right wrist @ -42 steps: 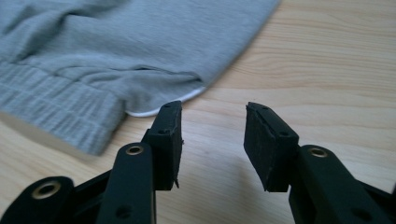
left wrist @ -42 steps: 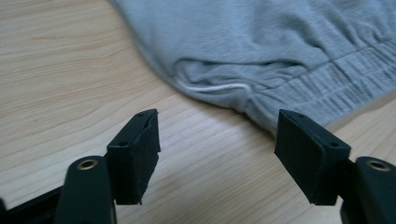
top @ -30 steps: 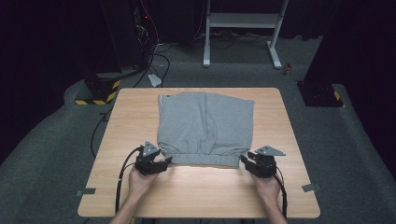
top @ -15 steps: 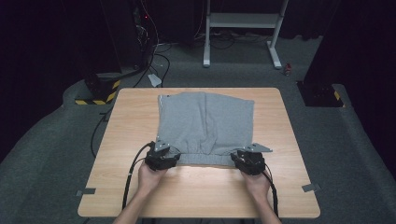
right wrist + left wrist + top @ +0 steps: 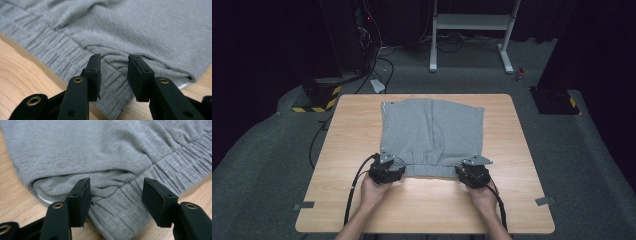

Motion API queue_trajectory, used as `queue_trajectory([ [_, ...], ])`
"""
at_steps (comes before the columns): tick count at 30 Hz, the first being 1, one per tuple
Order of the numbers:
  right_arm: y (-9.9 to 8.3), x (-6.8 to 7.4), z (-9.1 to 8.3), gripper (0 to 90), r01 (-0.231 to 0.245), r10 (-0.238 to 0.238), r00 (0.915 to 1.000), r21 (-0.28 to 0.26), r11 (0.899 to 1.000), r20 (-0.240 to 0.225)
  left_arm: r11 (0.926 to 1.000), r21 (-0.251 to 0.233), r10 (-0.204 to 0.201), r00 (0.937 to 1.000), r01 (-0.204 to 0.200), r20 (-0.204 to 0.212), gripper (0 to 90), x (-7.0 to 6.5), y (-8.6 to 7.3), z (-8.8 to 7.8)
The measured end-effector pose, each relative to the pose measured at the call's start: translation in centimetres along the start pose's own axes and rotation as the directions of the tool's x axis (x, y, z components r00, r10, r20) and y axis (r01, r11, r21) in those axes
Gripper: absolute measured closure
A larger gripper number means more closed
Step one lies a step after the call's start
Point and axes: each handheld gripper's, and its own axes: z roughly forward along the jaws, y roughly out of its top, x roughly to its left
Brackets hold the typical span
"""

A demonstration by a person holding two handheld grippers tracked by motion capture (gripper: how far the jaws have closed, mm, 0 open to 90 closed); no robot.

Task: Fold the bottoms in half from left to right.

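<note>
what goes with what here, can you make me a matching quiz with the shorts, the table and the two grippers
Things:
1. grey shorts
2. table
3. left gripper
4. right gripper

Descriptions:
a. light wood, bears everything
b. at the waistband's left corner, jaws wide apart
c. lies flat, waistband toward the person
d. at the waistband's right corner, jaws narrower

Pairs: 1-c, 2-a, 3-b, 4-d

The shorts (image 5: 432, 135) are plain heather grey, with a ribbed waistband of the same grey and a thin white edge at the inside. The table (image 5: 522, 150) is light wood with a fine brown grain. Both the left gripper (image 5: 388, 170) and the right gripper (image 5: 472, 173) are black, with small brass-coloured rivets.
</note>
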Motion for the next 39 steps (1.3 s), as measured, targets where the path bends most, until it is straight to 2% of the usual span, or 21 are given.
queue_trajectory([
  [7,0.0,0.4,0.1,61.9,0.041,-0.041,0.9988,0.020,0.999,0.025,0.9999,-0.004,0.013,0.9999,-0.013,-0.002,39.5,-0.2,-0.3,-0.1],
  [10,-0.1,0.5,0.1,61.8,0.037,-0.038,0.9988,0.022,0.999,0.031,0.9999,-0.009,0.014,0.9999,-0.014,-0.001,39.2,-0.2,-0.4,-0.1],
  [13,-0.2,0.6,0.0,61.7,0.030,-0.031,0.9989,0.023,0.999,0.036,0.9984,-0.057,0.002,1.0000,-0.002,-0.001,39.2,-0.3,-1.2,-0.2],
  [16,-0.5,0.7,-0.3,61.7,0.021,-0.021,0.9993,0.022,1.000,0.032,0.9984,-0.055,0.014,0.9999,-0.014,-0.001,39.3,-0.6,-1.4,-0.4],
  [23,-1.1,1.0,-0.8,61.8,0.010,-0.011,0.9994,0.012,1.000,0.032,0.9984,-0.055,0.017,0.9999,-0.016,0.004,39.4,-1.0,-1.8,-0.8],
  [28,-1.7,1.3,-1.3,61.8,0.002,-0.002,0.9995,0.002,1.000,0.032,0.9990,-0.044,-0.006,0.9995,0.007,0.030,39.8,-1.3,-2.1,-1.2],
  [39,-2.8,1.9,-2.4,61.8,-0.006,0.006,0.9997,-0.008,1.000,0.026,0.9988,-0.047,0.014,0.9995,-0.012,0.029,39.8,-2.5,-3.2,-2.4],
])
